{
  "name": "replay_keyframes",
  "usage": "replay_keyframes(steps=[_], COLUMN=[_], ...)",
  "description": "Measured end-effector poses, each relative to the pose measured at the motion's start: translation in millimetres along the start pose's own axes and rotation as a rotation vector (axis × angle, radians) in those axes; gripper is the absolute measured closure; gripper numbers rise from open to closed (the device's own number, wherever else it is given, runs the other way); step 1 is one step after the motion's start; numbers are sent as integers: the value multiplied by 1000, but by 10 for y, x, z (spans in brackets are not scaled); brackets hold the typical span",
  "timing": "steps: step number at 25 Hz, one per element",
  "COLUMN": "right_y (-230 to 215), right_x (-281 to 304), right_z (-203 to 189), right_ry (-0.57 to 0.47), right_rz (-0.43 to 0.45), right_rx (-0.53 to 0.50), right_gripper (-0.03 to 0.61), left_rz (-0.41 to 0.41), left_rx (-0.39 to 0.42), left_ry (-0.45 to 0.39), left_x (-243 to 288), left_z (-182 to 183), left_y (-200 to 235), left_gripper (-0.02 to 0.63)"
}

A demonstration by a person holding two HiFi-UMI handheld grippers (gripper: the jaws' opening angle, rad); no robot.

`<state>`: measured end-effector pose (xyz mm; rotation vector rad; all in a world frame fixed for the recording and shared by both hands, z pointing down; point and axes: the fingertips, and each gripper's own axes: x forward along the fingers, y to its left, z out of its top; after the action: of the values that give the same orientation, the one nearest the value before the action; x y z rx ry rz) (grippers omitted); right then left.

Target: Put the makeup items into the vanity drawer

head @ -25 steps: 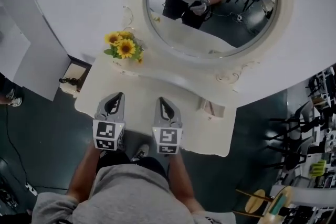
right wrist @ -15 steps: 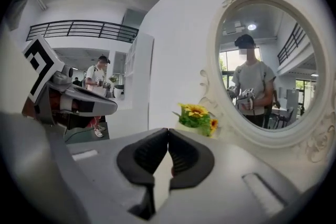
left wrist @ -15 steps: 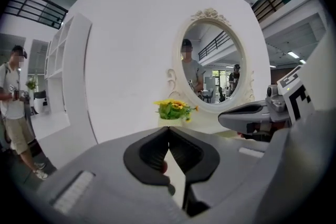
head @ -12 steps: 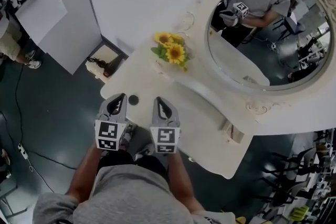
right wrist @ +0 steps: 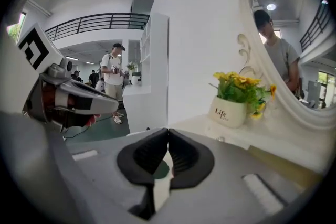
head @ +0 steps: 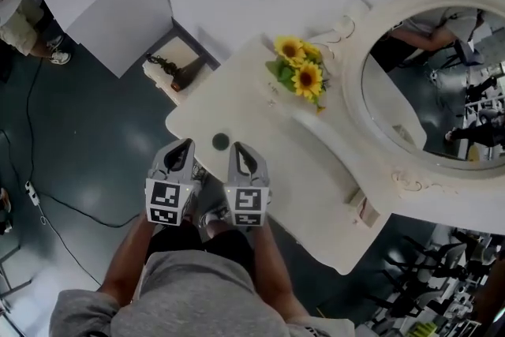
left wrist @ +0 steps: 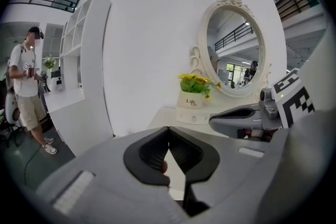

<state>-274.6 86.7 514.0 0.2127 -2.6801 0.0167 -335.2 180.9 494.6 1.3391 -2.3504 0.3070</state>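
Head view has swung over the last second: the mirror (head: 430,91) now sits at the right edge and the pale surface (head: 268,170) runs diagonally, so the person appears to have turned toward its left end. That turn has brought a small dark round item (head: 220,141) into sight. It lies on the surface near the front-left edge, just ahead of and between the left tongs (head: 185,146) and the right tongs (head: 241,150), touched by neither. Sunflowers (head: 300,71) stand farther back beside the mirror. No drawer shows. In the left gripper view, the left tongs' jaws meet at their tips with nothing gripped, and the flowers' pot (left wrist: 191,101) stands ahead on the surface. In the right gripper view, the right tongs are likewise fully closed and empty; a dark greenish patch, probably that item, shows through the gap below the tips. With the item unclaimed, the task looks barely begun, and one pair must open before any pickup.
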Motion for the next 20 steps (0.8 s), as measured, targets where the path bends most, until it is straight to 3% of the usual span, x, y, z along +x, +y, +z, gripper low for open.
replay_keyframes(steps=[16,19,20], right_y=[184,249,279], right_x=[604,655,675], right_z=[-859,-936,-963], right_ry=[174,201,213], right_rz=[54,76,88], right_rx=[33,43,43], right_gripper=[572,508,443], left_rz=[-14,-12,-11], left_rx=[-86,-100,-104], left_ry=[143,151,153], left_x=[382,373,373], left_z=[-827,-870,-874], left_y=[246,260,273], left_gripper=[603,603,603])
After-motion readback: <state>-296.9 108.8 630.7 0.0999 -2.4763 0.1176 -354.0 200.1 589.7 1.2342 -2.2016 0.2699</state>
